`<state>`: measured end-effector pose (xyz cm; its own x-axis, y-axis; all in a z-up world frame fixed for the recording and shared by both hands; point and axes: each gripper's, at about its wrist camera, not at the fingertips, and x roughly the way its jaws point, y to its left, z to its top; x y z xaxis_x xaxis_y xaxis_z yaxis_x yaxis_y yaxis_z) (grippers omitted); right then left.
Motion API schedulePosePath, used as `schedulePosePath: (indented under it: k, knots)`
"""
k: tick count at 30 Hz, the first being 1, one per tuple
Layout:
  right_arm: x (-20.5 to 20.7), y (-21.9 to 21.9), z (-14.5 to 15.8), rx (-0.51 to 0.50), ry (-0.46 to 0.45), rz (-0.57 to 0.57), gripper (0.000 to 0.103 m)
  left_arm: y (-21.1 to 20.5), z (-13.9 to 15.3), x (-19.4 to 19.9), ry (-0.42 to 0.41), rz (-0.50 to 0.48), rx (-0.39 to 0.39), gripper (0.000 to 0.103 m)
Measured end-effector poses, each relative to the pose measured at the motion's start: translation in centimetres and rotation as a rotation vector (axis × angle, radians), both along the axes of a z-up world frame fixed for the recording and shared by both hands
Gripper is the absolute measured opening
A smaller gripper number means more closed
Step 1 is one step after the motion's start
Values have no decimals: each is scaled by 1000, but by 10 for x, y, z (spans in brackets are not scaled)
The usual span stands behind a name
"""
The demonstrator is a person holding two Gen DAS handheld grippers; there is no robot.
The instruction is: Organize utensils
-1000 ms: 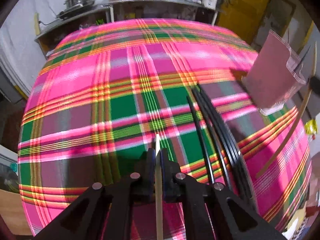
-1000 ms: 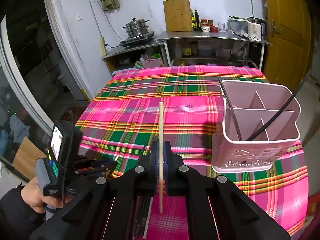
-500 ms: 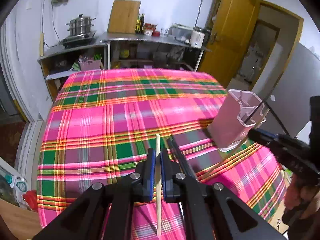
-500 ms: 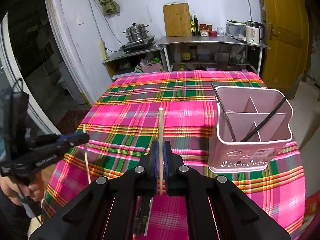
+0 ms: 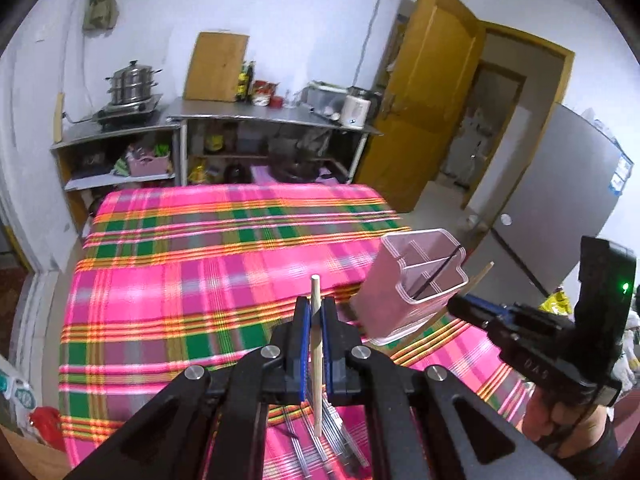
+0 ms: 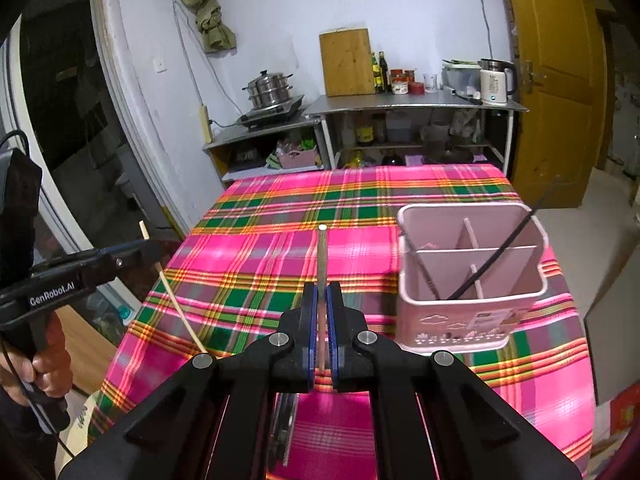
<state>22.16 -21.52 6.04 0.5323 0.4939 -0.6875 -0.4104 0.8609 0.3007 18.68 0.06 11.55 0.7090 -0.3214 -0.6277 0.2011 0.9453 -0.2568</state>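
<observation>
My left tongs (image 5: 316,312) and right tongs (image 6: 322,300) each clenched on a chopstick (image 5: 316,344), holder (image 6: 472,268) just beside.

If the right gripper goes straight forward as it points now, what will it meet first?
Probably the tablecloth: the right gripper and its chopstick point left of the caddy. Depth is unclear.

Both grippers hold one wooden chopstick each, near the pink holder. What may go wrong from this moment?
1. The left gripper pinches its chopstick between narrow pads only; it may pivot or slip during the move.
2. Black chopsticks already lean across the pink holder; a new stick may knock them.
3. The holder looks light; a push on its rim may tip it.
</observation>
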Motion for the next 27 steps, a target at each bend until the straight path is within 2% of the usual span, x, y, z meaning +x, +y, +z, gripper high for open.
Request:
schedulePosePath:
  k: [12,21,27]
  knots:
    - [16,-77,27,26,-40,-155,5,-72,22,41,-15,-116,-62,5]
    - [38,-107,62,63,-123,-226,5,-93,60,71,-97,-103,-105,5]
    - [56,-110,64,76,-136,-245,5,-101,69,95,-139,-74,-110,5]
